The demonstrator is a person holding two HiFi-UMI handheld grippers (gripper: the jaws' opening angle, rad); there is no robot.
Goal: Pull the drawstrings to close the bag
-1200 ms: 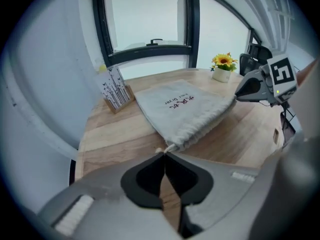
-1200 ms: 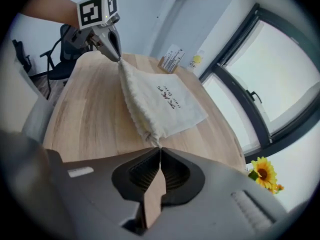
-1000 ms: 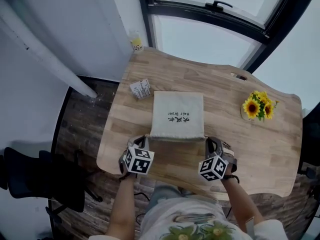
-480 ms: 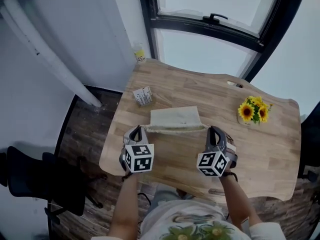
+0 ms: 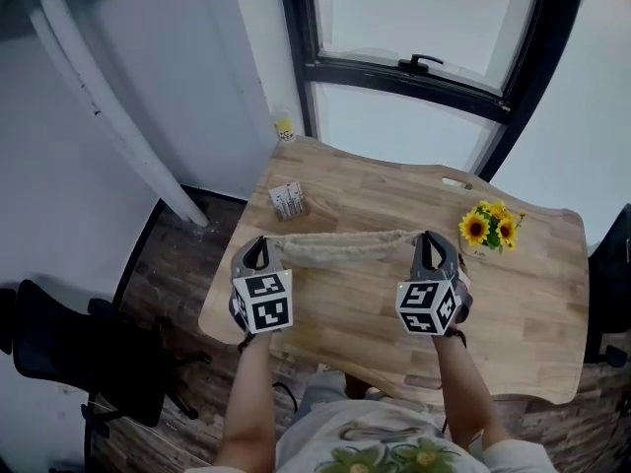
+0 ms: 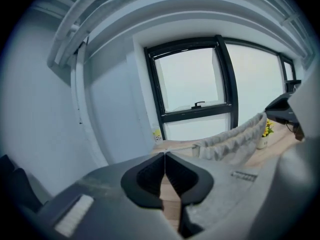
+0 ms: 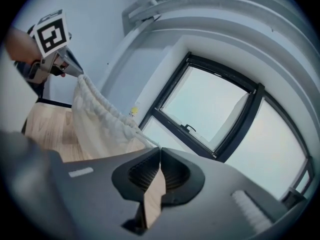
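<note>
Lifted off the wooden table (image 5: 513, 313) where it lay flat a second ago, the cream cloth bag (image 5: 340, 247) now hangs in the air between two hand-held grippers, both of which have risen with it. From the head view the bag shows edge-on as a puckered, ruffled band stretched from one tool to the other, its mouth bunched into tight folds along the top. The left gripper (image 5: 258, 246) has its jaws pressed together on the left drawstring (image 6: 180, 147), a thin cord running from the jaw tips to the gathered edge. The right gripper (image 5: 430, 241) is likewise clamped on the right drawstring (image 7: 145, 138), with the pale fabric draping down and away toward the other tool. The bag sits over the near half of the table, and no view shows whether its lower edge touches the wood. Nothing of its contents can be seen through the gathered mouth. On the table's far right stand sunflowers (image 5: 490, 229) in a small pot. A small printed packet (image 5: 289, 201) lies near the left edge, and a yellow-labelled bottle (image 5: 285, 126) stands at the far corner by the window.
</note>
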